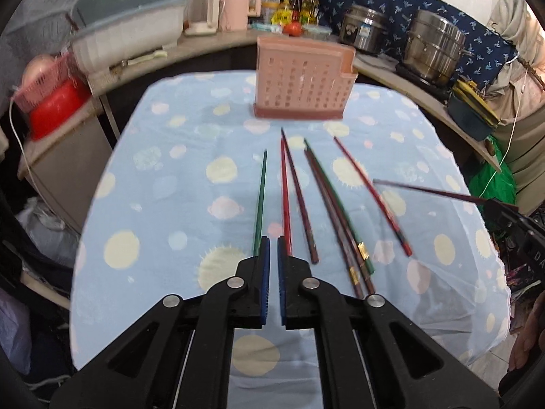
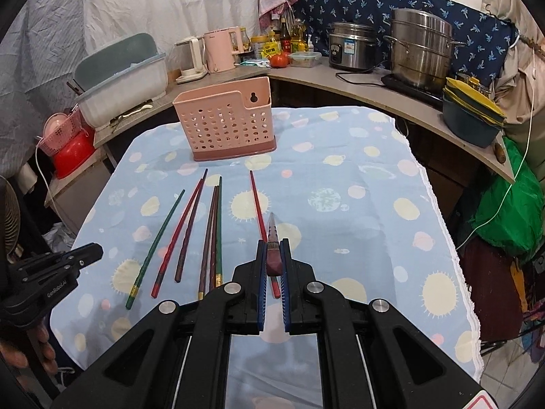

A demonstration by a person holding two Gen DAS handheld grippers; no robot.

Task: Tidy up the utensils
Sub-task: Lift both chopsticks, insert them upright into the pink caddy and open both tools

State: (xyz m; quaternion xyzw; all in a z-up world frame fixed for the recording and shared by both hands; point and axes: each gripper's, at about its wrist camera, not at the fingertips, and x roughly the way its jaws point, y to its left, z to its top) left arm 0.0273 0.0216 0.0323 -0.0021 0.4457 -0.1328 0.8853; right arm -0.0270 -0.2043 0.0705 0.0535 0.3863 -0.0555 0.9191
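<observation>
A pink perforated utensil holder [image 2: 224, 126] stands at the far side of the table [image 2: 357, 170]; it also shows in the left wrist view [image 1: 303, 80]. Several chopsticks [image 2: 190, 235] lie side by side on the cloth in front of it, also in the left wrist view [image 1: 327, 201]. My right gripper [image 2: 273, 248] is shut on a dark brown chopstick [image 2: 273, 238], held above the cloth and pointing forward; that chopstick shows at the right of the left wrist view [image 1: 425, 189]. My left gripper [image 1: 273, 245] is shut and empty, low over the near ends of a green chopstick [image 1: 260, 197] and a red chopstick [image 1: 285, 197].
A curved counter [image 2: 374, 85] behind the table carries kettles [image 2: 221, 49], bottles, a rice cooker [image 2: 351, 46] and a steel pot [image 2: 420, 47]. A dish rack [image 2: 119, 78] and a red bowl [image 2: 73, 156] stand at the left. A green bag [image 2: 507, 204] hangs at the right.
</observation>
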